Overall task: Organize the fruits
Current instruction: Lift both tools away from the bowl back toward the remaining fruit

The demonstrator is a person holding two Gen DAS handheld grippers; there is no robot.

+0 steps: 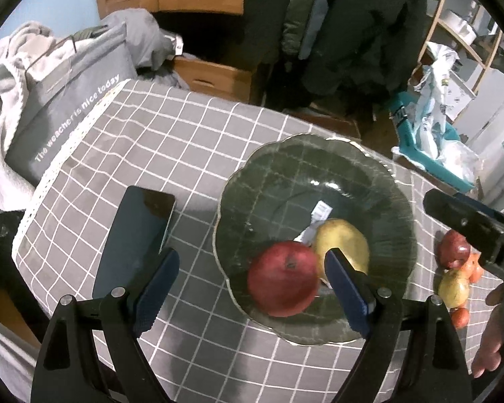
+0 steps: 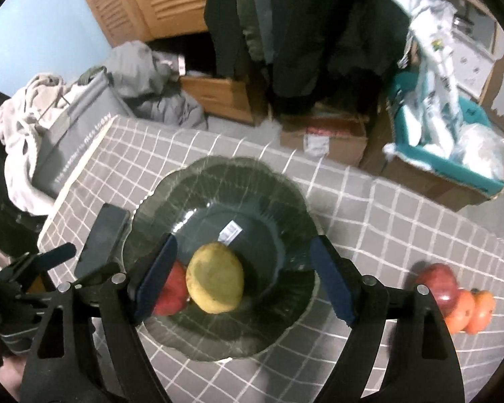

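Glass, dark green and scalloped, the plate (image 2: 285, 201) lies under the right claw (image 2: 248, 277), which hangs wide open and empty with two fruits between its fingers, a yellow pear (image 2: 215, 277) and a red apple (image 2: 171, 294). The left claw (image 1: 248, 294) is likewise wide open, holding nothing. Judging by this, sorting is midway: right of the right claw wait one more apple (image 2: 436, 283) and what look like two orange fruits (image 2: 472, 310), though blur hampers counting, so next comes a reach that way

Both wrist views look steeply down from close above the checked tablecloth (image 1: 171, 154). The glass plate (image 1: 319, 174) fills lower right in the left view, centre in the right; both share it.
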